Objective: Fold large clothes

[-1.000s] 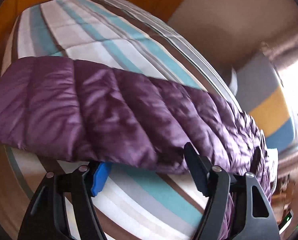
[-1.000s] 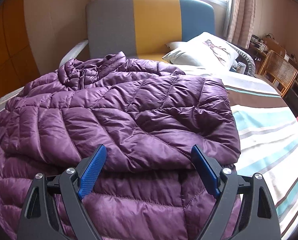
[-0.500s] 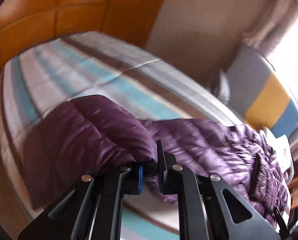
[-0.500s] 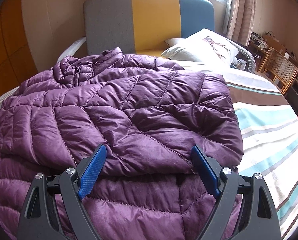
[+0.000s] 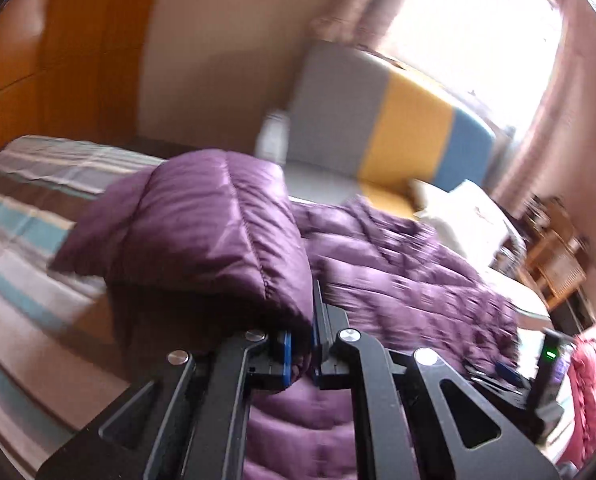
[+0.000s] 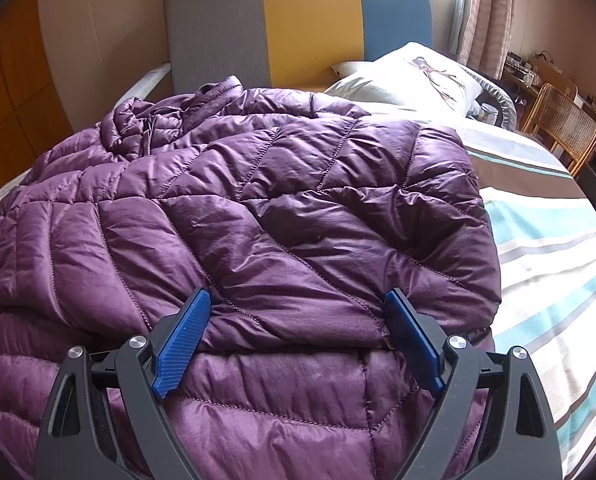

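Note:
A purple quilted puffer jacket (image 6: 258,208) lies spread on the bed, collar toward the headboard. In the left wrist view my left gripper (image 5: 302,340) has its jaws closing on a bunched fold of the jacket (image 5: 210,232), pads pressing the fabric. That fold is held up off the bedspread, and the rest of the jacket stretches to the right. My right gripper (image 6: 298,320) stands open low over the near part of the jacket. A folded-over panel lies between its blue pads (image 6: 182,336).
A striped white, teal and brown bedspread (image 6: 546,248) covers the bed. Behind are a grey, yellow and blue headboard (image 6: 306,24), a pillow (image 6: 414,76), a wicker chair (image 6: 566,128) at right, a red garment (image 5: 590,384) and orange wood panels (image 5: 70,48) at left.
The left gripper went from open at the jacket's edge to shut on it. It then lifted the fold and swung toward the headboard. The right gripper stayed put.

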